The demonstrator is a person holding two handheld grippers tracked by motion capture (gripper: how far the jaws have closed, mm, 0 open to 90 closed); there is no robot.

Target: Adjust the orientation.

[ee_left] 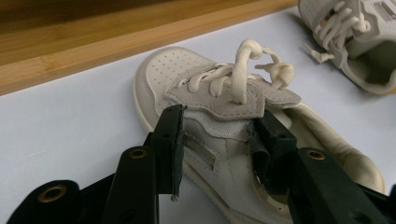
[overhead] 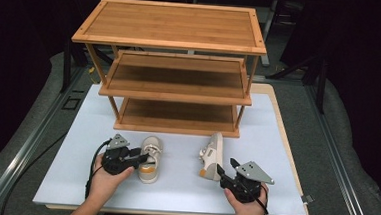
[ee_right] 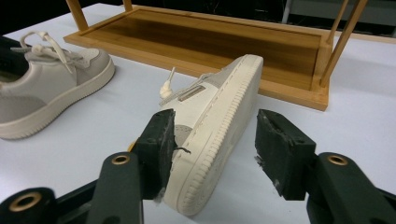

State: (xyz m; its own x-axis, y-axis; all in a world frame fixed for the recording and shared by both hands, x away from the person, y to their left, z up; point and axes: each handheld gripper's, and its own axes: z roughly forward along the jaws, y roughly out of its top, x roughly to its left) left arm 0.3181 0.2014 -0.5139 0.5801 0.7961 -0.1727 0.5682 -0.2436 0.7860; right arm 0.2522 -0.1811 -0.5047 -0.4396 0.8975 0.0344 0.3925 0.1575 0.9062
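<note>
Beside the shelf rack [overhead: 171, 61], the left gripper [overhead: 143, 158] clasps the upright shoe's [overhead: 150, 160] side wall; the right gripper [overhead: 223, 172] gapes around the tipped shoe [overhead: 212, 155], whose sole may slip.

matt leather shoes [overhead: 151, 160], smooth wooden rack [overhead: 173, 66]

Pale blue-grey rectangular table mat [overhead: 74, 175] on a light wood table carries a 3-tier bamboo shoe rack [overhead: 174, 94] at the far side, w/ an upright cream low-top sneaker [overhead: 151, 160] and a 2nd cream sneaker [overhead: 212, 155] tipped on its side, well apart, nearer the front.
</note>
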